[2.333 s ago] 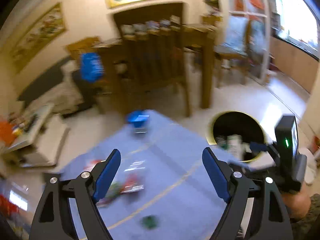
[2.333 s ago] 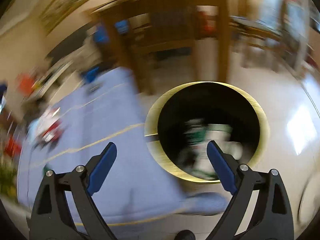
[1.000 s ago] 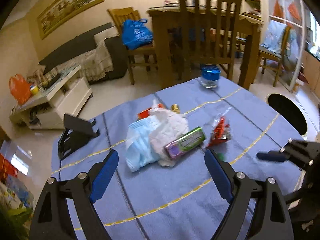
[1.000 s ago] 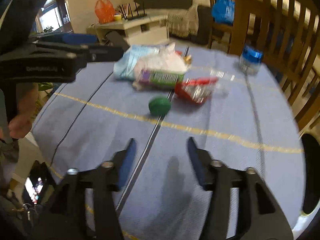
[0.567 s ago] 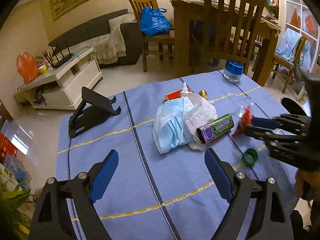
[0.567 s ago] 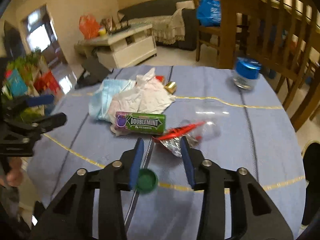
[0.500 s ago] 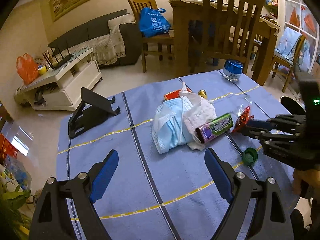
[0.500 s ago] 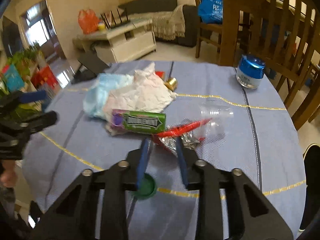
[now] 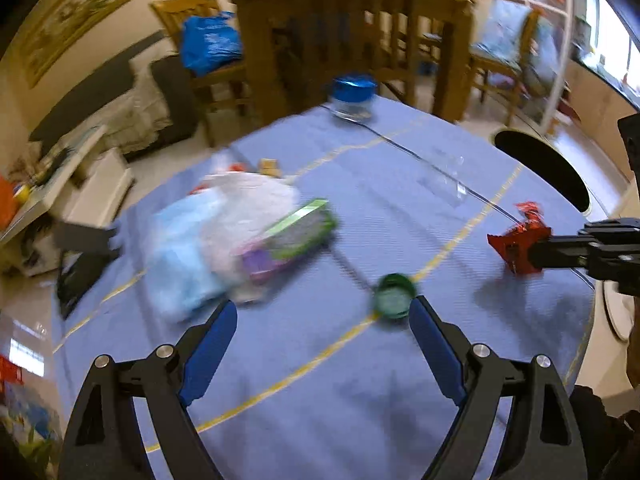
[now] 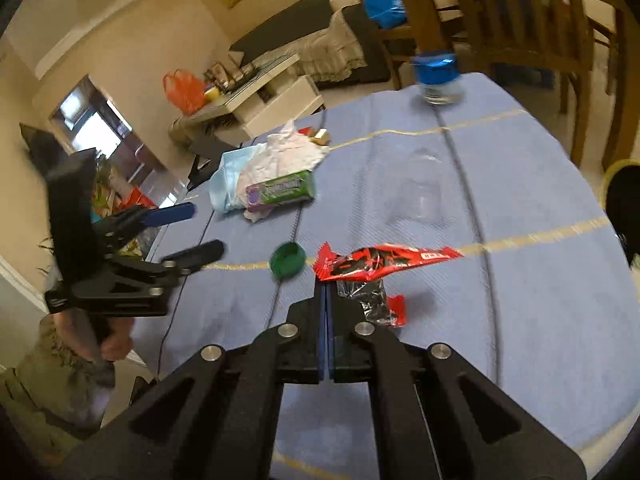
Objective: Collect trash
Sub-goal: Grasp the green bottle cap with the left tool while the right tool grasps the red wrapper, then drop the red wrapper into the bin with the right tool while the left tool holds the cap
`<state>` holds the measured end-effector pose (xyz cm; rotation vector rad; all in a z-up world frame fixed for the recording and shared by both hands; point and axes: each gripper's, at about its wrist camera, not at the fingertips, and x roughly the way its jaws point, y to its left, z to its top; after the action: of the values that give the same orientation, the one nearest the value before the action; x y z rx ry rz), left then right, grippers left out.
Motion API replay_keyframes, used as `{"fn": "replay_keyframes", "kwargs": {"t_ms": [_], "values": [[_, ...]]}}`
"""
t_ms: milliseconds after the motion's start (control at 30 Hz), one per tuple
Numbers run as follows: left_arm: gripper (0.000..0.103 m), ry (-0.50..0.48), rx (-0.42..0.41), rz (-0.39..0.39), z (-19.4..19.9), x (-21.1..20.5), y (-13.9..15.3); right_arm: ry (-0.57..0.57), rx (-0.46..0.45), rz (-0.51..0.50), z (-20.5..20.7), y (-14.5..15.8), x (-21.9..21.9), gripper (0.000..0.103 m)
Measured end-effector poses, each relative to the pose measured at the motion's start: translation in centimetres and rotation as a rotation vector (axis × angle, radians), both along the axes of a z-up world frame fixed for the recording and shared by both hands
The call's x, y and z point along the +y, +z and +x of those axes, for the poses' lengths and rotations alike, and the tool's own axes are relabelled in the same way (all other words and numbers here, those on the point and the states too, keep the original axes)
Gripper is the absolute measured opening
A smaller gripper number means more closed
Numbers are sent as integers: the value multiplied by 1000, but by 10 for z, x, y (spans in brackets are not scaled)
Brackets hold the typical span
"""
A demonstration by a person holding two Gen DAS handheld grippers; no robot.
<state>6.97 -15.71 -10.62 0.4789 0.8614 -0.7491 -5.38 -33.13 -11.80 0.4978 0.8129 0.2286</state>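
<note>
Right wrist view: the fingers of the right gripper [image 10: 327, 292] are seen pressed together at 6 o'clock, clamped on the near edge of a red wrapper [image 10: 384, 260]. The wrapper is stretched out towards 3 o'clock above the blue worktop [image 10: 500, 320], and its torn silver end [image 10: 370, 298] hangs just beside the fingers. A green bottle cap [image 10: 287, 260] lies on the worktop just beside the wrapper, at its 9 o'clock. Further off, towards 11 o'clock, a green gum pack [image 10: 280, 192] is laid against a crumpled white tissue [image 10: 288, 150] and a pale blue face mask [image 10: 226, 184]. A blue-lidded jar [image 10: 438, 78] stands at the far edge, near 1 o'clock. A clear plastic piece [image 10: 420, 196] lies near the middle of the worktop. The black bin opening [image 10: 622, 200] is seen at 3 o'clock, off the worktop edge.

In the left wrist view, the left gripper [image 9: 323, 322] is held over the worktop with its fingers wide apart and nothing between them. The cap [image 9: 394, 300] lies just beside the tip of the right-hand finger. The blurred pile of mask, tissue and gum pack [image 9: 288, 236] lies around 10 o'clock. At 3 o'clock the wrapper [image 9: 518, 246] is seen pinched in the right gripper [image 9: 536, 254], lifted clear of the cloth, with the bin [image 9: 544, 172] beyond it at 2 o'clock.
</note>
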Motion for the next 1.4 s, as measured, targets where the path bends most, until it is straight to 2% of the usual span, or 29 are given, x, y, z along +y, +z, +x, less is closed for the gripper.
{"fn": "replay_keyframes", "kwargs": {"t_ms": [67, 200, 267, 333, 367, 400, 467, 533, 600, 733, 800, 900, 1000, 1067, 1200, 1400], "values": [[85, -25, 20, 22, 0, -15, -10, 31, -59, 210, -10, -3, -16, 1], [78, -37, 70, 36, 4, -31, -29, 19, -94, 400, -21, -8, -38, 1], [77, -40, 77, 26, 6, -33, -33, 2, -114, 441, -29, -7, -48, 1], [74, -39, 90, 8, 9, -32, -35, -27, -144, 440, -38, -1, -59, 1], [66, -40, 104, -4, 11, -32, -35, -44, -158, 435, -42, 2, -67, 1], [61, -47, 115, -21, 10, -31, -35, -73, -169, 426, -47, 6, -78, 1], [39, -77, 95, -14, 3, -32, -33, -123, -182, 415, -51, 11, -99, 1], [30, -98, 83, -1, -3, -32, -31, -183, -192, 381, -50, 19, -127, 1], [30, -105, 72, 9, -8, -30, -30, -253, -206, 357, -44, 26, -159, 1], [30, -102, 120, -15, -2, -18, -29, -329, -197, 306, -18, 33, -199, 1], [29, -89, 94, -6, -1, -7, -27, -341, -174, 295, 2, 30, -209, 1], [29, -77, 57, -21, -4, 11, -15, -336, -160, 314, 19, 24, -206, 1], [29, -56, 28, -41, -6, 27, -2, -306, -145, 275, 32, 16, -185, 1], [29, -36, 25, -64, -5, 38, 9, -313, -120, 249, 36, 9, -180, 1], [29, -12, 12, -117, -5, 49, 29, -359, -88, 322, 47, -4, -191, 1], [29, 6, 30, -158, -6, 55, 38, -311, -56, 285, 61, -4, -164, 1]]}}
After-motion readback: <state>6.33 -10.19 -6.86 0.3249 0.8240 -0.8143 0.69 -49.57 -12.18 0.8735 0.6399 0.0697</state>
